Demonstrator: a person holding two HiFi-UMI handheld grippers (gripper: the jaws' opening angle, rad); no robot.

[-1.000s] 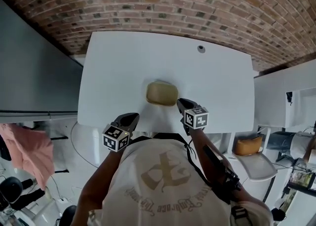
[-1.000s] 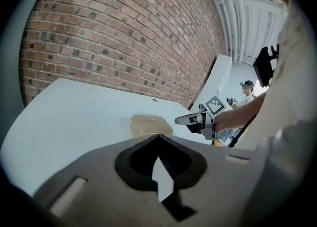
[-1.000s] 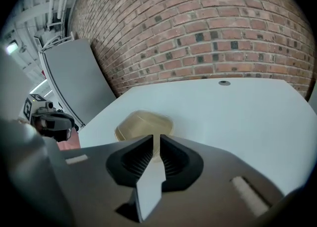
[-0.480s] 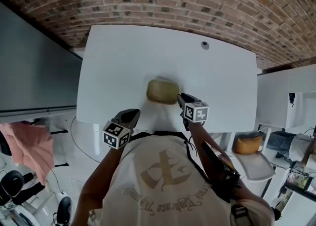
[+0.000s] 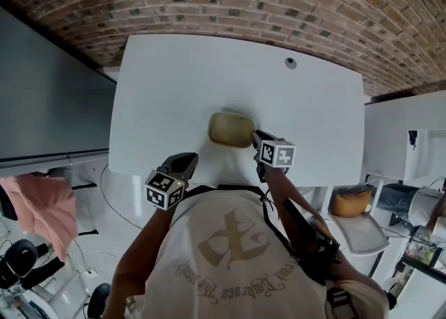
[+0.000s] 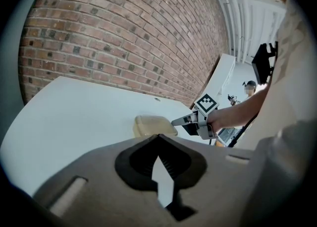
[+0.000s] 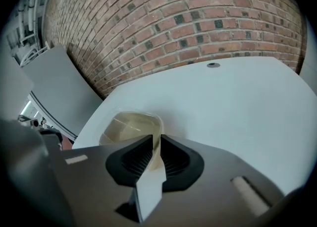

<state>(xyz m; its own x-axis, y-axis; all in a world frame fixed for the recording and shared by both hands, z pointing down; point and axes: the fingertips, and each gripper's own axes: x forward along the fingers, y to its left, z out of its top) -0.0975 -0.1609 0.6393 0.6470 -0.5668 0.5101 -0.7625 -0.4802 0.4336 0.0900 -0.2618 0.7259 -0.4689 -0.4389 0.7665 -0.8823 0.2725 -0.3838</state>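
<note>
A tan, shallow plastic container (image 5: 231, 129) (image 6: 153, 124) (image 7: 130, 127) lies on the white table (image 5: 209, 74), close to its front edge. My right gripper (image 5: 255, 135) (image 7: 156, 139) sits at the container's right corner. Its jaws stand open by a narrow slit, and the container's rim and wall show in that slit. In the left gripper view the right gripper (image 6: 190, 120) points at the container's right end. My left gripper (image 5: 188, 161) (image 6: 158, 137) hangs off the table's front edge, left of the container, shut and holding nothing.
A small round grommet (image 5: 290, 63) (image 7: 213, 65) sits near the table's far right. A brick wall runs behind the table. A grey panel (image 5: 42, 102) stands at the left, a white chair with a tan object (image 5: 350, 205) at the right, and a pink cloth (image 5: 42, 213) lower left.
My right gripper has moved forward and left to the container's right corner, which now fills the slit between its jaws. The left gripper has barely moved.
</note>
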